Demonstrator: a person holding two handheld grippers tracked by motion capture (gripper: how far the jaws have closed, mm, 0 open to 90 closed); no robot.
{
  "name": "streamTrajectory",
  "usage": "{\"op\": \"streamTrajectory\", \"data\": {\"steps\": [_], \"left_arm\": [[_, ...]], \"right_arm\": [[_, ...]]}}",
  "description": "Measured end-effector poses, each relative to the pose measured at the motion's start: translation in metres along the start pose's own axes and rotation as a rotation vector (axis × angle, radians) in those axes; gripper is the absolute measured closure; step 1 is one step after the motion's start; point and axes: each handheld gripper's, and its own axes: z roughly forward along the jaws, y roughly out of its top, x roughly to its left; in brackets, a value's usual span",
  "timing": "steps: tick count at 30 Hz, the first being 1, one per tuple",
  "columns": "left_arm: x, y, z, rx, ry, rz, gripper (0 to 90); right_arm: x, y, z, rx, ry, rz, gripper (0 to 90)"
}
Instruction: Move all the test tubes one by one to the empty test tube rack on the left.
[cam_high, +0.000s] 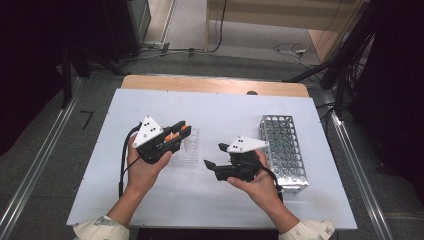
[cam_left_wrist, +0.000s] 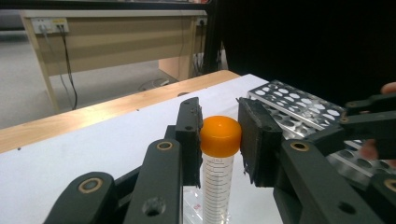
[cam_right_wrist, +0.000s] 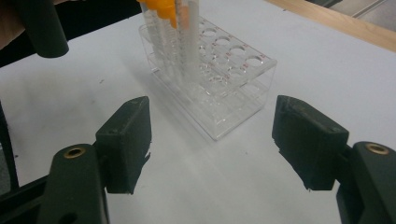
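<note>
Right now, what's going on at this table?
A person works with two hand-held grippers on a white table. The left gripper has its jaws on either side of the orange cap of a tube standing in a clear plastic rack; there still seems to be a small gap at the cap, so a firm grip is not certain. The right gripper hangs open above the table, pointed at that rack. A metal rack stands to the right, with no tubes visible in it.

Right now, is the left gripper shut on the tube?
Not quite. The left gripper brackets the orange cap of the tube; one jaw touches it, a sliver of gap shows at the other.
</note>
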Motion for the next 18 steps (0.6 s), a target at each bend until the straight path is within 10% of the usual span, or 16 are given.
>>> {"op": "streamTrajectory", "data": {"steps": [18], "left_arm": [[0.003,0.005,0.005,-0.017,0.060,0.065,71.7]], "right_arm": [[-0.007,-0.010,-0.011,0.009,-0.019,0.036,27.8]]}}
